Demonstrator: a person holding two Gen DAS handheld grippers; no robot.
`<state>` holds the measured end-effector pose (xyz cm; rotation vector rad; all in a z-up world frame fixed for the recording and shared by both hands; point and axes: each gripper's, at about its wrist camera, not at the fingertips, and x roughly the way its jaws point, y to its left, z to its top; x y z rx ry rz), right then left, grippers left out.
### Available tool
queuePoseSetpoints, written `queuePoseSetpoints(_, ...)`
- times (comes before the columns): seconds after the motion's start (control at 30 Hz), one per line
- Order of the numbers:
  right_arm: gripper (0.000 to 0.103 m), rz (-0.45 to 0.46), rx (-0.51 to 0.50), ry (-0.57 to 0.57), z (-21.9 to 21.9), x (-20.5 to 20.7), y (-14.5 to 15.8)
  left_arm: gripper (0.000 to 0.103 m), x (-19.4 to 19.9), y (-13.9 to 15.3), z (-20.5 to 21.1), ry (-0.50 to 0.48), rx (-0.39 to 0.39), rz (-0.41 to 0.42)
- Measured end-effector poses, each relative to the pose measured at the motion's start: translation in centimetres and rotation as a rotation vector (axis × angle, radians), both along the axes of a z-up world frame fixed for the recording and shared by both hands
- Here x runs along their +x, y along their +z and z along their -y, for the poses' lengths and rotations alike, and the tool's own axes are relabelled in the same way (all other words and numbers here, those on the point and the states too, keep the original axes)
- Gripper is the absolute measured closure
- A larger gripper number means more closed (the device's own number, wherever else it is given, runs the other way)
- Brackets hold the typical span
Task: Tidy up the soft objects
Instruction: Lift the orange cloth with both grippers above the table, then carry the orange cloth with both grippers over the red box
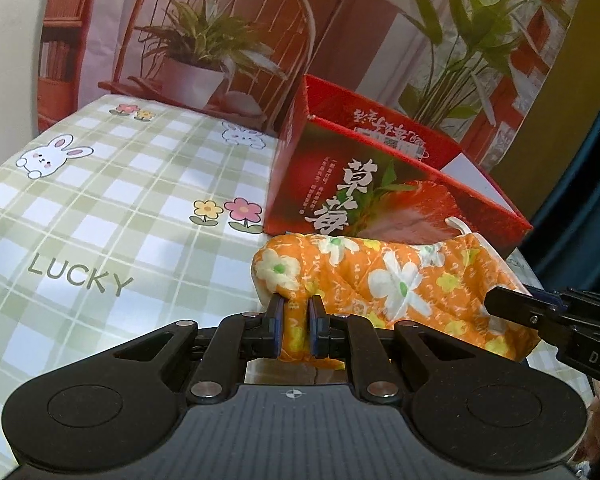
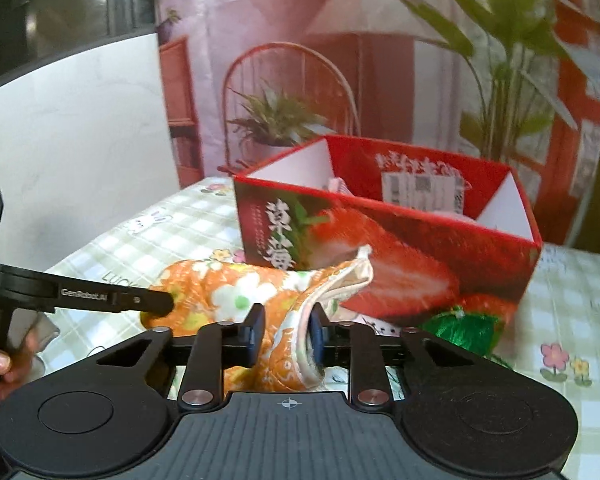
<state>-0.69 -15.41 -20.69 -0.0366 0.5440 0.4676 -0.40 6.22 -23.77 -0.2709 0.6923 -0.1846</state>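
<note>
**A:** What has the left gripper (image 1: 294, 312) got?

**B:** Its jaws are pinched nearly together on a fold at the thumb end of the orange floral oven mitt (image 1: 380, 280). The blue pads (image 1: 277, 320) press the cloth from both sides, and the fabric bunches up between them.

**A:** And the right gripper (image 2: 286, 330)?

**B:** Clamped on the same mitt at the other end, by the cuff. The white-piped hem (image 2: 340, 280) runs right between its fingers, which sit close with the quilted cloth squeezed in the gap. From the left wrist view it comes in from the right edge as a black finger lying against the mitt's cuff side.

**A:** So the mitt hangs between the two?

**B:** It stretches between them, yes. Whether its underside touches the table I cannot tell. It lies just in front of the red strawberry box (image 1: 380, 196), with its white hanging loop (image 2: 364, 252) up against the box's front panel.

**A:** Is the box open?

**B:** Open at the top, with white inner walls (image 2: 296, 168). Something pale shows inside near the back, too blurred to name.

**A:** Anything else nearby?

**B:** A green tangle of thread or yarn (image 2: 460, 328) at the box's lower right corner, seen from the right wrist. Everything sits on a green-checked tablecloth (image 1: 120, 220) printed with rabbits, flowers and the word LUCKY. Behind stands a printed backdrop (image 1: 220, 40) showing a chair and potted plants. A person's fingers (image 2: 0, 364) show at the left edge of the right wrist view.
</note>
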Motion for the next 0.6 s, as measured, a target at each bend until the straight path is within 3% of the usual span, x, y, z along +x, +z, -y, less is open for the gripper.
queuePoseSetpoints(0.2,0.094,-0.027,0.050,-0.031,1.2,-0.1,-0.3,0.091,-0.4,0.6,0.0,-0.007,-0.004,0.041)
queuePoseSetpoints(0.33,0.094,0.002,0.062,-0.038,1.8,-0.3,0.4,0.091,-0.5,1.8,0.4,-0.026,0.002,0.085)
queuePoseSetpoints(0.6,0.094,0.105,0.108,-0.041,3.7,0.6,4.5,0.091,0.9,7.7,1.7,-0.077,0.047,0.260)
